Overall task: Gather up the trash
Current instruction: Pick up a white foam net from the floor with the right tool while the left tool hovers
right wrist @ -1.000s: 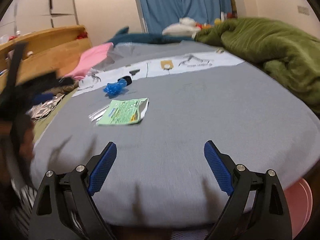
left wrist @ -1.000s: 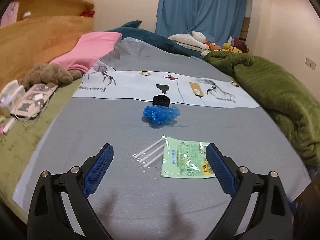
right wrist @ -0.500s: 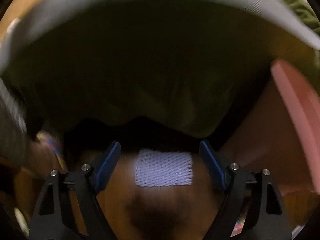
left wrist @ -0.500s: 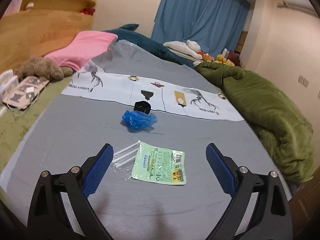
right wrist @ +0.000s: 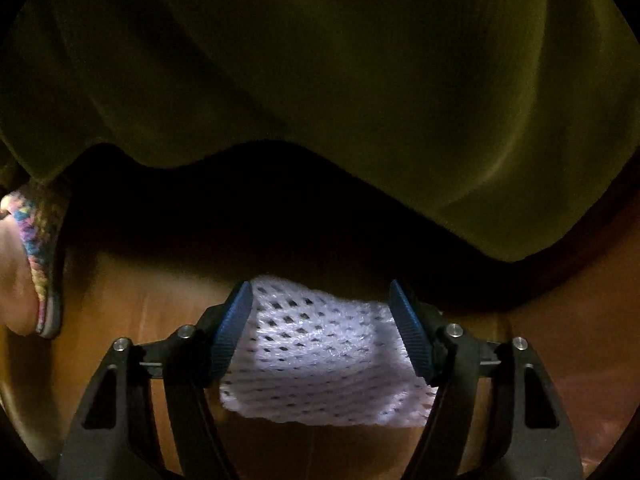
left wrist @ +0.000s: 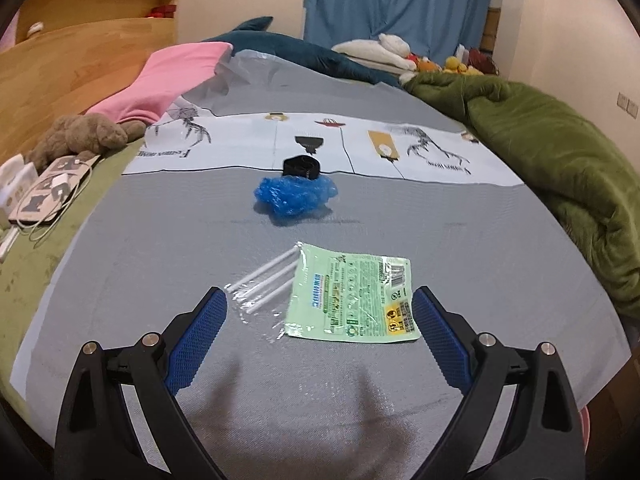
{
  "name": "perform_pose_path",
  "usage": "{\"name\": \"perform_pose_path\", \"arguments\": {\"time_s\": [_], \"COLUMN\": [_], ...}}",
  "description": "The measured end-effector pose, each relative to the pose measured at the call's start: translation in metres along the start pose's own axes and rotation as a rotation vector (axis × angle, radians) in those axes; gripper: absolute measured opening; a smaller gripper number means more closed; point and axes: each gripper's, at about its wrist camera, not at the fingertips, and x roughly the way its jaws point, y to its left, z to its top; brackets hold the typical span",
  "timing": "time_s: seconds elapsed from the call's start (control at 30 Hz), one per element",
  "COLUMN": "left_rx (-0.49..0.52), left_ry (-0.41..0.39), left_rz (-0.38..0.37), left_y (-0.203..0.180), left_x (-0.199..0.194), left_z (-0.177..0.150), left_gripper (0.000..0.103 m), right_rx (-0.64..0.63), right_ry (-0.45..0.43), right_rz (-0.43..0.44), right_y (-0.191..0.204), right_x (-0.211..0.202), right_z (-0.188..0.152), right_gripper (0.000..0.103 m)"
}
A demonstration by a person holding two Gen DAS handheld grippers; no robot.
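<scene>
The left wrist view is bright and clear, but the bed [left wrist: 160, 232] bends round at the edges. The right wrist view is dark and a bit blurry; only the white foam net [right wrist: 320, 356] shines.

The white printed panel [left wrist: 320, 148] across the grey bedspread [left wrist: 160, 248] carries one line of dark capital lettering beside a skeleton drawing, upside down from here and not legible. The green packet [left wrist: 354, 300] bears a barcode, a blue label and a yellow symbol, all too small to read
</scene>
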Motion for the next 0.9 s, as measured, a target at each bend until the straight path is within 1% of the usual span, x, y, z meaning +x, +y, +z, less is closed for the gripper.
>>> {"name": "perform_pose_path", "arguments": {"time_s": [0.03,0.2,0.33,0.4,0.43,0.47,0.5,0.53,0.57,0.6,0.67,0.73,0.83,0.9], "left_rx": [0.004,0.035,0.077,0.094,0.097,0.100,0.101,0.100,0.098,0.097,0.096,0.093,0.092,0.084], "left_ry": [0.003,0.033,0.026,0.023,0.023,0.024,0.028,0.032,0.034,0.035,0.031,0.026,0.014,0.004], "left_rz": [-0.001,-0.025,-0.023,-0.022,-0.022,-0.023,-0.025,-0.026,-0.028,-0.028,-0.030,-0.036,-0.049,-0.063], "left_y": [-0.002,-0.017,-0.026,-0.030,-0.031,-0.032,-0.033,-0.034,-0.034,-0.034,-0.035,-0.036,-0.036,-0.035], "left_x": [0.001,0.010,0.010,0.010,0.011,0.011,0.012,0.014,0.014,0.014,0.013,0.013,0.009,0.005], "left_z": [-0.001,-0.003,-0.006,-0.006,-0.006,-0.006,-0.006,-0.006,-0.006,-0.006,-0.005,-0.004,-0.003,0.000], "left_gripper": [0.091,0.091,0.091,0.091,0.091,0.091,0.091,0.091,0.091,0.091,0.091,0.091,0.091,0.091], "right_rx": [-0.002,-0.022,-0.046,-0.048,-0.053,-0.056,-0.059,-0.067,-0.083,-0.094,-0.076,-0.059,-0.065,-0.056], "right_ry": [0.002,0.018,-0.024,-0.041,-0.056,-0.062,-0.065,-0.063,-0.050,-0.041,-0.015,0.011,0.005,0.002], "right_rz": [0.004,0.010,0.010,0.028,0.047,0.062,0.078,0.104,0.151,0.159,0.174,0.187,0.167,0.154], "right_y": [-0.001,-0.001,0.000,-0.003,-0.004,-0.015,-0.018,-0.019,-0.018,-0.017,-0.017,-0.020,-0.027,-0.031], "right_x": [0.003,0.022,0.024,0.024,0.023,0.021,0.021,0.020,0.019,0.017,0.014,0.012,-0.001,-0.018], "right_z": [-0.001,-0.007,-0.006,-0.006,-0.005,-0.019,-0.019,-0.019,-0.017,-0.015,-0.012,-0.008,-0.002,0.006], "right_gripper": [0.063,0.063,0.063,0.060,0.057,0.051,0.047,0.032,0.020,0.017,0.013,0.012,0.012,0.012]}}
